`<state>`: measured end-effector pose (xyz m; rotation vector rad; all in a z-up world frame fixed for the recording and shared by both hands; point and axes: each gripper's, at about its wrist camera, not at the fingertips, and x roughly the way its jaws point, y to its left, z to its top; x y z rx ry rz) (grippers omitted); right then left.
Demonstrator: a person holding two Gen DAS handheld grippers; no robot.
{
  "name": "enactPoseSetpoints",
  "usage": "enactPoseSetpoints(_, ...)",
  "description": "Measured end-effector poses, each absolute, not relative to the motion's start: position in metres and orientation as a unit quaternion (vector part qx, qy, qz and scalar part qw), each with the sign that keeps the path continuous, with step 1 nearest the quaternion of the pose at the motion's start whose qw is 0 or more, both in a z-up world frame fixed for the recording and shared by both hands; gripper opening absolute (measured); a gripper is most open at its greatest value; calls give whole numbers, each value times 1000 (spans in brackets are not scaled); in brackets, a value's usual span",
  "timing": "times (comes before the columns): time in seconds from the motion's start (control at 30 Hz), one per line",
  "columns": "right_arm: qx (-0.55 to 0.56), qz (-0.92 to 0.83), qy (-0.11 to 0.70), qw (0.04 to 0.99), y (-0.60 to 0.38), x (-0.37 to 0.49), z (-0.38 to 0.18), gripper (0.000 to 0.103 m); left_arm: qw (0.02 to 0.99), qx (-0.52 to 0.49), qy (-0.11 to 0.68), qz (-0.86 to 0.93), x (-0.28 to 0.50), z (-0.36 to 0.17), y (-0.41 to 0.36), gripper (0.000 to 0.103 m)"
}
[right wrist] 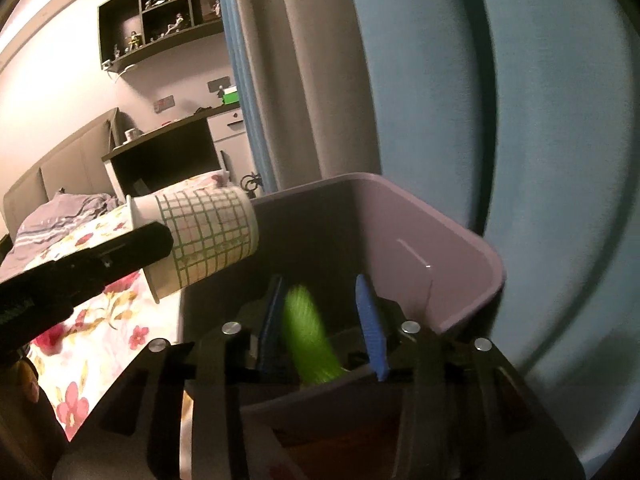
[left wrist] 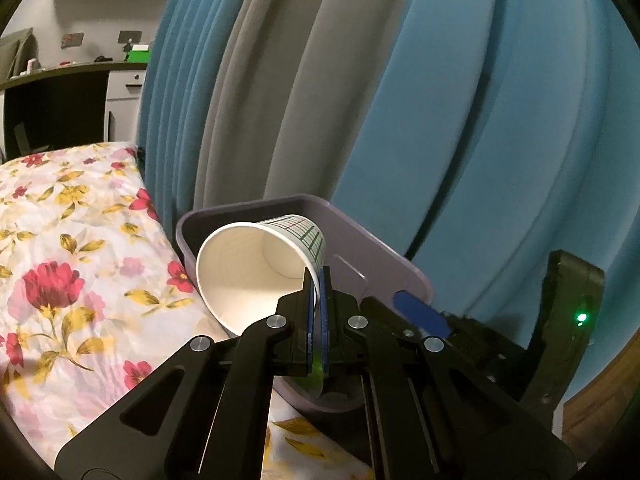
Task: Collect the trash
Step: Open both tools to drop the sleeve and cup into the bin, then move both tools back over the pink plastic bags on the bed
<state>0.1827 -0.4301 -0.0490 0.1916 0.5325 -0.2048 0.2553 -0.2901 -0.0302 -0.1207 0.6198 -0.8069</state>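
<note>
My left gripper (left wrist: 319,280) is shut on the rim of a white paper cup (left wrist: 256,268) with a green grid print. It holds the cup on its side over the near left edge of the purple bin (left wrist: 384,248). The cup (right wrist: 208,228) and the left gripper's black body also show in the right wrist view, at the bin's (right wrist: 460,248) left rim. My right gripper (right wrist: 324,328) is open over the bin's mouth. A blurred green object (right wrist: 308,336) lies between its blue fingers (right wrist: 370,328), loose inside the bin.
The bin stands at the edge of a bed with a floral sheet (left wrist: 72,248). Blue and grey curtains (left wrist: 440,100) hang close behind it. A desk with drawers (right wrist: 180,148) and wall shelves (right wrist: 160,12) stand at the far left.
</note>
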Motion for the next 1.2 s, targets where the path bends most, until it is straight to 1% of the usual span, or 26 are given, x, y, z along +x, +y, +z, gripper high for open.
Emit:
enactPoseSetpoints(0.03,93,-108,260,955,-431,179,-50,44,870,-56,300,-388,255,-32,-292,2)
enactPoseSetpoints(0.1,96,-123,252,955,-436,170,-48,52,866,-53,307,-392,255,-35,-297,2)
enactPoseSetpoints(0.2,102,-141,237,956,-443,157,-44,57,859,-42,316,-400,252,-41,-306,2)
enactPoseSetpoints(0.4,114,-152,217,957,-454,139,-36,61,853,-28,328,-406,245,-49,-317,4)
enactPoseSetpoints(0.43,116,-154,215,957,-456,136,-34,61,852,-26,332,-404,245,-50,-318,6)
enactPoseSetpoints(0.5,119,-156,211,958,-455,133,-32,61,852,-23,339,-399,245,-51,-319,20)
enactPoseSetpoints(0.57,121,-157,207,958,-456,130,-30,61,855,-26,340,-391,244,-52,-315,59)
enactPoseSetpoints(0.67,121,-158,199,960,-453,127,-24,61,865,-49,326,-379,238,-50,-296,76)
enactPoseSetpoints(0.73,120,-157,194,961,-451,124,-21,62,873,-56,323,-360,232,-48,-282,83)
enactPoseSetpoints(0.8,118,-155,188,963,-446,120,-16,68,883,-64,321,-338,225,-47,-264,88)
enactPoseSetpoints(0.87,116,-151,182,965,-440,116,-13,71,895,-66,317,-308,217,-45,-246,93)
enactPoseSetpoints(0.93,112,-147,178,967,-432,112,-9,76,907,-67,310,-275,206,-43,-226,95)
enactPoseSetpoints(1.07,108,-135,168,970,-411,105,-4,87,925,-64,300,-225,184,-38,-187,96)
enactPoseSetpoints(1.2,110,-108,172,973,-385,101,-2,87,937,-66,294,-177,165,-35,-142,96)
